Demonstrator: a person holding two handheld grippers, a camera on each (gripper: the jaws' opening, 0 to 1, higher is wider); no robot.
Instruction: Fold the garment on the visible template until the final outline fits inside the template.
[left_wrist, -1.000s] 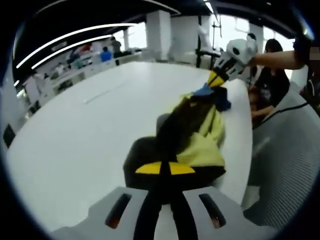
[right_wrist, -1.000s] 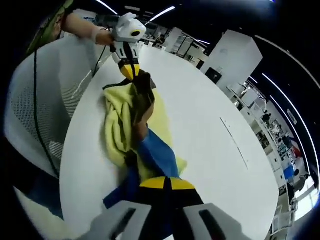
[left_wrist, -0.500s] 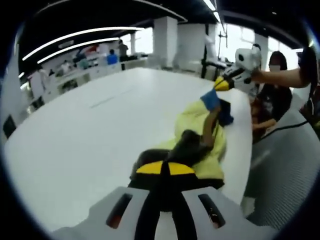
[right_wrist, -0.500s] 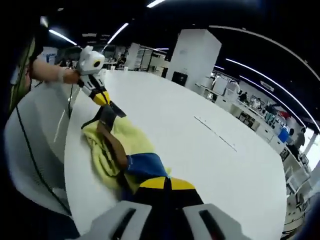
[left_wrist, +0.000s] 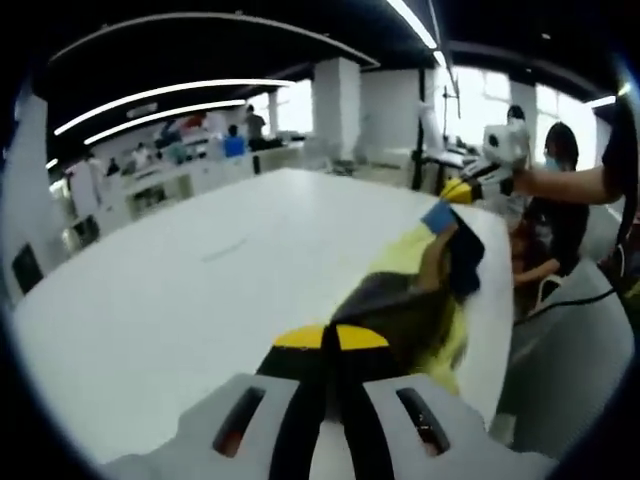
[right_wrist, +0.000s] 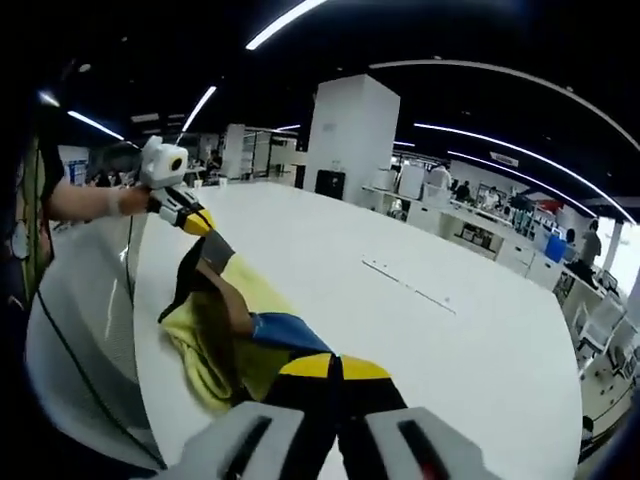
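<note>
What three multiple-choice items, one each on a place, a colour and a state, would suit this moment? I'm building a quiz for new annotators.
1. Where is the garment?
A. Stretched between the two tools over the white table
B. Lying flat on the floor
C. Draped over a chair

2. What colour are the tips of both tools?
A. Red
B. Yellow
C. Green

3. What state is the right tool in?
A. Open and apart from the cloth
B. Open and resting on the table
C. Shut on the garment

Answers: 1 A, the cloth runs from the right tool up to the left tool in the right gripper view; 2 B, yellow tips show on the left tool in the left gripper view and on the right tool beyond; 3 C, its jaws meet with blue and yellow cloth pinched between them.
</note>
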